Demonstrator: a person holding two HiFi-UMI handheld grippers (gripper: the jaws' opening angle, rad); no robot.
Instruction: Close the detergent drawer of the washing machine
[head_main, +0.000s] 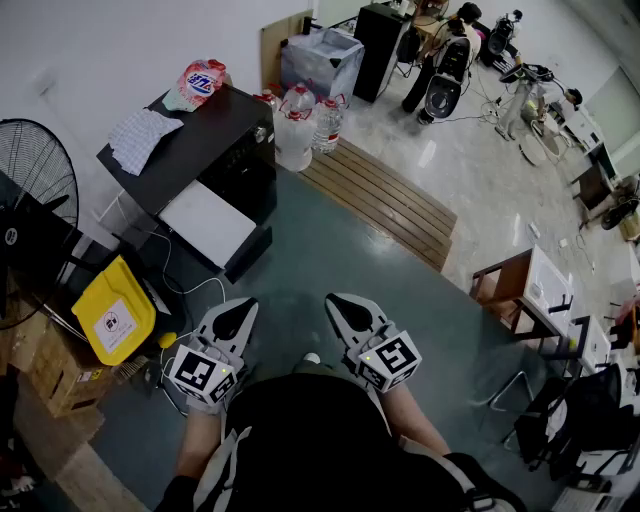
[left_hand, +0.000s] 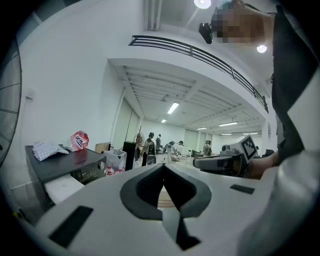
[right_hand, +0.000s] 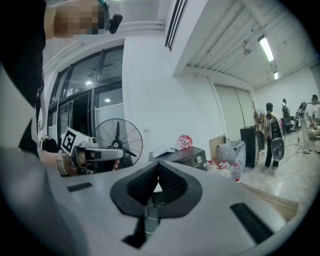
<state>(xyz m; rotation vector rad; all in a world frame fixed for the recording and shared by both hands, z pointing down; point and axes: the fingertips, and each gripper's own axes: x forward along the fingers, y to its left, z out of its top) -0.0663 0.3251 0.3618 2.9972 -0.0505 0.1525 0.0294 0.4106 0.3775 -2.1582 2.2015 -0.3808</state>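
The washing machine (head_main: 205, 165) is a black box with a white front panel, standing by the left wall some way ahead of me. It also shows in the left gripper view (left_hand: 70, 167) and in the right gripper view (right_hand: 187, 156). I cannot make out its detergent drawer from here. My left gripper (head_main: 243, 303) and right gripper (head_main: 335, 299) hang side by side over the grey floor, well short of the machine. Both point forward, near level. The left gripper's (left_hand: 163, 167) jaws meet with nothing between them, and so do those of the right gripper (right_hand: 158, 164).
A checked cloth (head_main: 140, 135) and a red-and-white bag (head_main: 203, 80) lie on the machine's top. Water bottles (head_main: 300, 110) and a wooden pallet (head_main: 385, 200) lie beyond it. A fan (head_main: 35, 170), a yellow board (head_main: 112, 310) and cardboard boxes (head_main: 50, 365) crowd the left. People stand far off.
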